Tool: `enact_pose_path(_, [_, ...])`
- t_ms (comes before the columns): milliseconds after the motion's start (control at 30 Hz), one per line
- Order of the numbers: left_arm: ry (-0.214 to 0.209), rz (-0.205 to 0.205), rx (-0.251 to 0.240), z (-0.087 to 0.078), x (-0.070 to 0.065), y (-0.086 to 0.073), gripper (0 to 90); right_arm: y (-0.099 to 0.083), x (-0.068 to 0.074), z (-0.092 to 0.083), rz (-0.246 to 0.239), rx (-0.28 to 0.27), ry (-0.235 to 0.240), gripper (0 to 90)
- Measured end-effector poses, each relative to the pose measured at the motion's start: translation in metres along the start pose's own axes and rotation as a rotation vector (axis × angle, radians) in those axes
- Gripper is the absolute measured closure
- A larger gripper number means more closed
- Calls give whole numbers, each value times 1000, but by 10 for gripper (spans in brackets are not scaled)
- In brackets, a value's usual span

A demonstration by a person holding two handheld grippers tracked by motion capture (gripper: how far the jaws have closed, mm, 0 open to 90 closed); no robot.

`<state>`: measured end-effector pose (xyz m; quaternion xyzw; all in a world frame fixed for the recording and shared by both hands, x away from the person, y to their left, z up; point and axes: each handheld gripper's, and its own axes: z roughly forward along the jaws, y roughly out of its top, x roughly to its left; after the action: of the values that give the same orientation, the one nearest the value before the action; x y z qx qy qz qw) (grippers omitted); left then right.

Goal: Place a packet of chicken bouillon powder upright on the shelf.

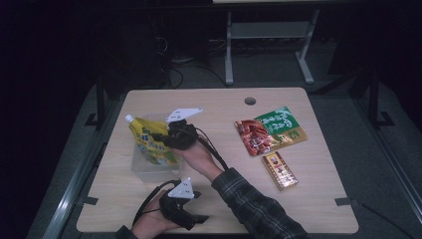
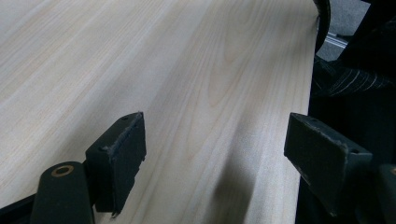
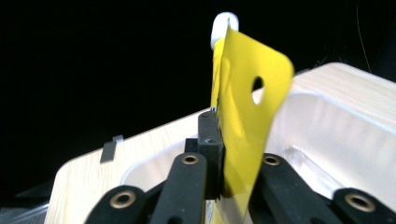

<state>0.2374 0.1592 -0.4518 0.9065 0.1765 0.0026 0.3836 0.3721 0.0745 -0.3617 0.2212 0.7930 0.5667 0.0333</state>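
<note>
Table (image 1: 219, 209) of pale wood grain carries all items, listed by descending size. Clear plastic container (image 1: 142, 172) sits toward the table's left side, its white translucent wall visible in the right gripper view. Yellow spouted pouch (image 1: 149, 142) stands in that container, tilted, white cap uppermost at its far left corner. Right gripper (image 1: 164, 138) has its jaws clamped on the pouch's flat yellow edge, a pad pressed against each face; a round hang hole sits in the pouch above the grip. Left gripper (image 1: 201, 219) rests near the table's front edge, well apart from the container, jaws spread wide over bare wood with nothing between them. Red-and-green food packet (image 1: 271, 130) lies flat right of centre. Small red-and-gold box (image 1: 279, 170) lies just in front of that packet, apart from it.
</note>
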Motion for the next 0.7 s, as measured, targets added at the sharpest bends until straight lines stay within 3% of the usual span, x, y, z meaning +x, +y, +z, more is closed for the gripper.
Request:
enact_pose_path(167, [0, -6, -2, 1, 1, -1, 202, -9, 0, -8, -21, 56, -1, 808])
enact_pose_path(267, [1, -11, -4, 1, 1, -1, 202, -10, 0, -11, -29, 62, 6, 766])
enact_pose_path(367, [2, -8, -1, 0, 1, -1, 202, -12, -2, -16, -36, 89, 33, 673])
enact_pose_path(700, [14, -24, -9, -2, 3, -1, 196, -21, -7, -36, -37, 144, 49, 451])
